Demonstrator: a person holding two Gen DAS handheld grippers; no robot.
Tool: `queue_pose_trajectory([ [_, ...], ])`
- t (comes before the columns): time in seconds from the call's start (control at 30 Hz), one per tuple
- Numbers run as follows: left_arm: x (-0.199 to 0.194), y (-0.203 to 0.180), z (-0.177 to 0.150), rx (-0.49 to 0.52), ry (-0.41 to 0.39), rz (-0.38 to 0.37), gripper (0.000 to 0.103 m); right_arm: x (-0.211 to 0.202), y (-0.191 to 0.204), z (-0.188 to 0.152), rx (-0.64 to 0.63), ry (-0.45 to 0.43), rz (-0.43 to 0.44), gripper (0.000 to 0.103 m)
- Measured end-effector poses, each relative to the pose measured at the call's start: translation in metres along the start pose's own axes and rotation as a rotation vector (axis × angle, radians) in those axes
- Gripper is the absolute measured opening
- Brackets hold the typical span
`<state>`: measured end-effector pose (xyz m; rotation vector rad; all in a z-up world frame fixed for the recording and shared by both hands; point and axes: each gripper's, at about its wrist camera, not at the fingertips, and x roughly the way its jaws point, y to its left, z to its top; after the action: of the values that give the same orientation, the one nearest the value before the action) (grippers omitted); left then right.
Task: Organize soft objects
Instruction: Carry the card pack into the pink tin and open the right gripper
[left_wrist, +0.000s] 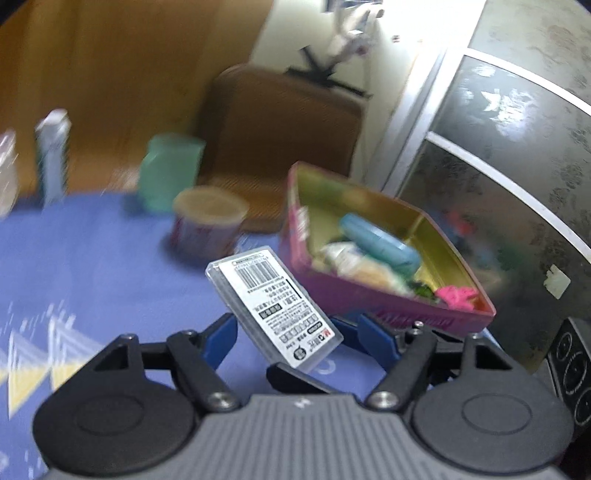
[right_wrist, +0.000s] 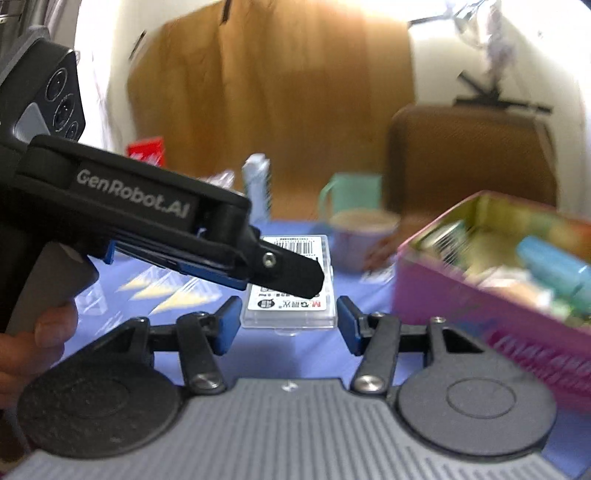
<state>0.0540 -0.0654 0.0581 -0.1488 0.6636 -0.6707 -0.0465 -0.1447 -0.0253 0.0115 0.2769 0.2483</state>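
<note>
A clear plastic box with a white barcode label (left_wrist: 271, 304) is held tilted above the blue tablecloth. In the right wrist view the left gripper (right_wrist: 291, 280) comes in from the left and is shut on the box (right_wrist: 291, 310). In the left wrist view a black fingertip (left_wrist: 295, 376) shows under the box's near end. My right gripper (right_wrist: 288, 321) is open, its blue pads (right_wrist: 229, 317) standing on either side of the box without touching it. A pink tin (left_wrist: 369, 295) holding a blue case, packets and a pink soft thing stands to the right, also in the right wrist view (right_wrist: 480, 306).
A paper cup (left_wrist: 207, 221), a teal mug (left_wrist: 170, 173) and a white tube (left_wrist: 53, 155) stand further back on the blue cloth (left_wrist: 92, 277). A brown chair (left_wrist: 284, 122) is behind the table. A red box (right_wrist: 147, 149) sits at the far left.
</note>
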Motion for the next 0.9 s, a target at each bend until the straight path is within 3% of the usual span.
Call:
queue_pose_trajectory([
  [0.27, 0.045, -0.049, 0.036, 0.118, -0.009, -0.082, 0.073, -0.016, -0.04, 0.014, 0.026, -0.096, -0.167, 0.058],
  [0.5, 0.091, -0.081, 0.044, 0.185, 0.036, -0.115, 0.073, -0.021, -0.08, 0.007, 0.089, -0.105, -0.274, 0.058],
  [0.63, 0.111, -0.093, 0.047, 0.237, 0.022, -0.044, 0.079, -0.01, -0.099, 0.009, 0.092, -0.096, -0.345, 0.059],
  [0.73, 0.118, -0.089, 0.049, 0.213, 0.022, -0.001, 0.08, 0.012, -0.11, 0.009, 0.017, -0.101, -0.55, 0.059],
  [0.9, 0.112, -0.075, 0.047, 0.175, 0.013, 0.022, 0.085, 0.004, -0.127, 0.002, 0.093, -0.104, -0.551, 0.059],
])
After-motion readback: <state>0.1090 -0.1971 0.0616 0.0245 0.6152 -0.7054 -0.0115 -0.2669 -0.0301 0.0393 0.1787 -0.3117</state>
